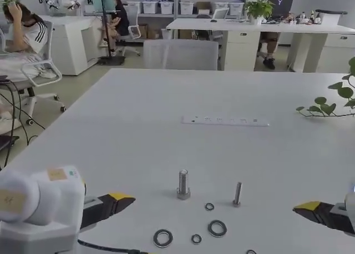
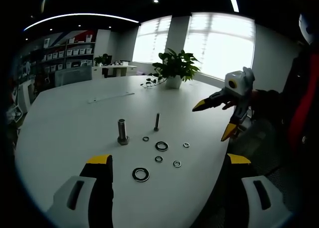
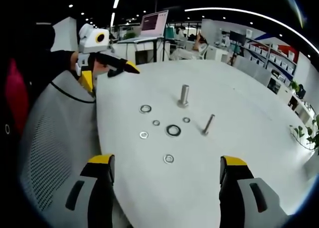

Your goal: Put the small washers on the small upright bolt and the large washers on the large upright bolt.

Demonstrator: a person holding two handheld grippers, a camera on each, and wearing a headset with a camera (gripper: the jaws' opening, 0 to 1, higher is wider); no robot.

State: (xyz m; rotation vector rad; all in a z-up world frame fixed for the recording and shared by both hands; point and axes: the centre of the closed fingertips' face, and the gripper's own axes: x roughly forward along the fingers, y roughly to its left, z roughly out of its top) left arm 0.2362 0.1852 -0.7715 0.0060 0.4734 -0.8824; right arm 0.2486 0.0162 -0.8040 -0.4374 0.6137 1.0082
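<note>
A large upright bolt (image 1: 183,185) (image 2: 122,132) (image 3: 184,96) and a thinner small upright bolt (image 1: 237,193) (image 2: 157,122) (image 3: 208,124) stand on the white table (image 1: 166,126). Two large washers (image 1: 162,238) (image 1: 217,228) and several small washers (image 1: 209,206) (image 1: 196,239) lie flat in front of them. My left gripper (image 1: 119,201) (image 2: 167,166) hangs open at the near left edge. My right gripper (image 1: 310,209) (image 3: 167,168) is open at the near right edge. Nothing is between either pair of jaws.
A white power strip (image 1: 225,121) lies across the table beyond the bolts. Plant leaves (image 1: 333,101) reach in from the right edge. A grey chair back (image 1: 180,54) stands at the far side. People sit at desks behind.
</note>
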